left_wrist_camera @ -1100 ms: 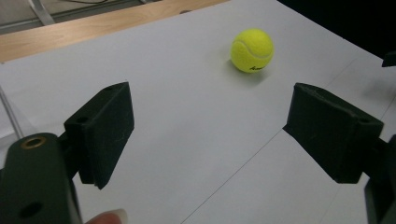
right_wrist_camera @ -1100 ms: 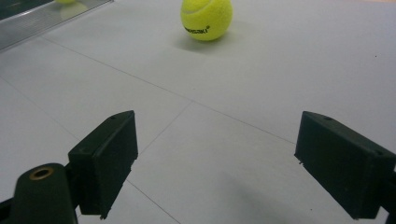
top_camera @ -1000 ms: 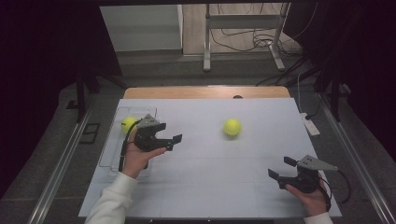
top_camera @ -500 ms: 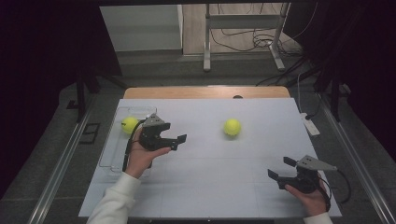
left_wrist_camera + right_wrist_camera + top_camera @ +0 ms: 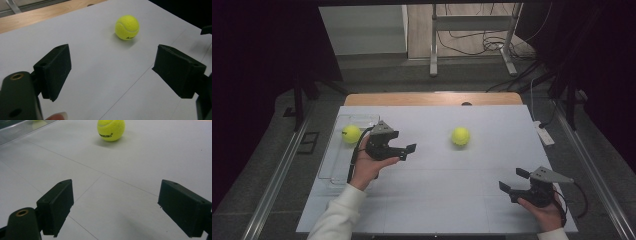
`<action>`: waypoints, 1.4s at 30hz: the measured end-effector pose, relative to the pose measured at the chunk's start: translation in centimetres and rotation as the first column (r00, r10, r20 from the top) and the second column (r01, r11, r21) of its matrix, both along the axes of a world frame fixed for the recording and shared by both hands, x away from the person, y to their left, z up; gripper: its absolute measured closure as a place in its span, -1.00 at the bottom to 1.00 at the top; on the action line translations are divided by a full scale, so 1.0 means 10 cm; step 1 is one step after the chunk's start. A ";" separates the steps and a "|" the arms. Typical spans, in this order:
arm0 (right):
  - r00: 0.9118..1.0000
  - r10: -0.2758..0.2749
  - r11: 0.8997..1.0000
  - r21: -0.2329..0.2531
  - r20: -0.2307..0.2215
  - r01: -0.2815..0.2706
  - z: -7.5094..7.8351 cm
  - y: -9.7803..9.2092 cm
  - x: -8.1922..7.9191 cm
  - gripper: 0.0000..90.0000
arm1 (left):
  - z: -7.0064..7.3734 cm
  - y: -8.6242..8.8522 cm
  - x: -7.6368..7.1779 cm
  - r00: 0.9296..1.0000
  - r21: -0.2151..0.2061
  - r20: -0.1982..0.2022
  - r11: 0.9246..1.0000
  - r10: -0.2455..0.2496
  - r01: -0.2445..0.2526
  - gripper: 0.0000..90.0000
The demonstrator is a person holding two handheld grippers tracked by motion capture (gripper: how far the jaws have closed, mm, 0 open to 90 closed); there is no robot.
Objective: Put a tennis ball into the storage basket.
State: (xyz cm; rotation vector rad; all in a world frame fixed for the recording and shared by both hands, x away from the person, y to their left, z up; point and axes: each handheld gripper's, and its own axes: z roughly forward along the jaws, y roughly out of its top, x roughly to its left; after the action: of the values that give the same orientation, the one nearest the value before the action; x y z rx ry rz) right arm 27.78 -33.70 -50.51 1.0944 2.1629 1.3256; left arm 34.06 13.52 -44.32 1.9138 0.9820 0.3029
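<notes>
High view: left gripper [image 5: 408, 151] held above the white table [image 5: 437, 200], jaws spread wide and empty, aimed toward the tennis ball [image 5: 460, 136] lying mid-table, well apart from it. A second tennis ball [image 5: 351, 133] rests in the clear tray [image 5: 328, 170] just behind the left hand [image 5: 367, 167]. Right gripper [image 5: 512, 181] near the table's front right corner, jaws likewise released, grasping nothing. Left gripper view: ball [image 5: 127, 27] lies ahead, beyond the parted jaws, untouched.
</notes>
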 end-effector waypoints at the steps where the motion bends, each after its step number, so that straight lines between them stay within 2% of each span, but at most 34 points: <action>1: 1.000 0.000 1.000 0.000 0.000 0.000 0.00 0.00 0.00 -0.70 | 0.00 -0.02 0.01 1.000 -0.002 -0.003 1.000 0.002 -0.002 -0.66; 10: 1.000 -0.001 1.000 0.000 0.000 0.001 0.00 0.00 0.00 -0.70 | -0.03 -0.15 0.09 1.000 0.003 -0.021 1.000 -0.018 0.018 -0.66; 19: 1.000 -0.002 1.000 0.009 -0.005 0.002 0.00 0.02 -0.01 -0.70 | 0.02 -0.28 0.21 0.999 -0.001 -0.034 0.999 -0.037 0.037 -0.66; 27: 1.000 0.002 1.000 0.009 -0.007 -0.002 0.00 0.02 0.00 -0.70 | 0.01 -0.43 0.32 0.997 0.020 -0.055 0.998 -0.057 0.058 -0.67; 42: 1.000 0.002 1.000 0.014 -0.008 -0.001 -0.01 0.00 0.00 -0.70 | -0.10 -0.67 0.44 0.993 0.028 -0.088 0.996 -0.083 0.086 -0.67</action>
State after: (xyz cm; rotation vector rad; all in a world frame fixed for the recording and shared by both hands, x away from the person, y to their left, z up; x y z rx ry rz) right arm 27.78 -33.66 -50.58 1.1057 2.1641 1.3409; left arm 38.44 6.85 -45.30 2.0054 0.9543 0.1884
